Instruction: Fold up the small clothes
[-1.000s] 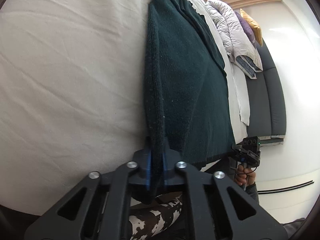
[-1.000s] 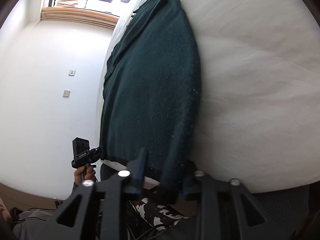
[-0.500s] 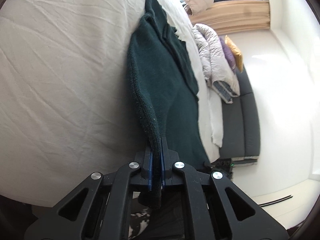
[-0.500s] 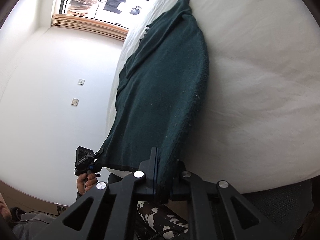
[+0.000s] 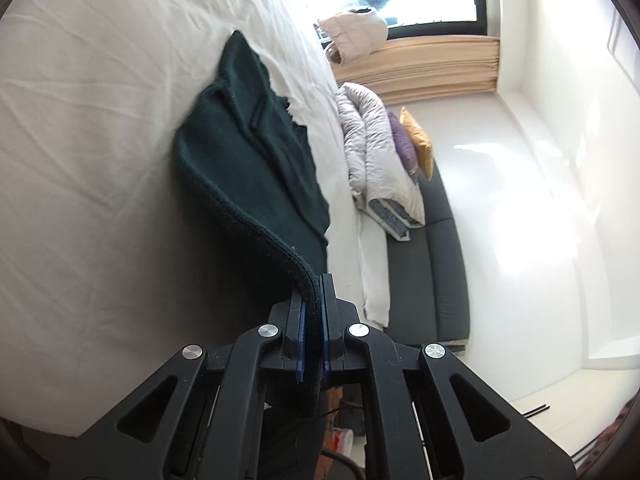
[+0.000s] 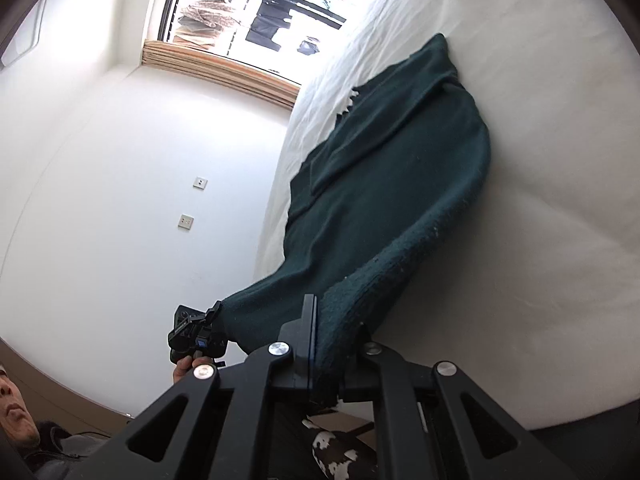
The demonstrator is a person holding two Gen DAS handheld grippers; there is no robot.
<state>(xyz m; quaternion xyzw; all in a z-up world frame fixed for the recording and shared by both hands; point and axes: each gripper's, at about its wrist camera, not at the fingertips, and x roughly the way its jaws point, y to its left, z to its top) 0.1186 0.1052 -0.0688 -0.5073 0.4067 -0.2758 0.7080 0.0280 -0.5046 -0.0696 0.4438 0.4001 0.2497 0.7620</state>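
Observation:
A dark green knitted garment [image 5: 248, 160] lies stretched along the white bed [image 5: 100, 120]; it also shows in the right wrist view [image 6: 384, 184]. My left gripper [image 5: 313, 292] is shut on one near corner of its hem. My right gripper [image 6: 332, 316] is shut on the other near corner. Both corners are lifted off the sheet, so the near end of the garment hangs in the air while the far end rests on the bed. The left gripper [image 6: 196, 328] also shows in the right wrist view, held in a hand.
A rolled pale quilt [image 5: 376, 152] and purple and yellow cushions [image 5: 412, 144] lie on a dark sofa [image 5: 436, 248] beside the bed. A window [image 6: 256, 12] and a white wall [image 6: 120, 180] are beyond. The person's face [image 6: 12, 408] is at the lower left.
Both grippers have lifted the near hem up and away from the bed. The garment, flat a second ago, now hangs slack between the grippers and its far end.

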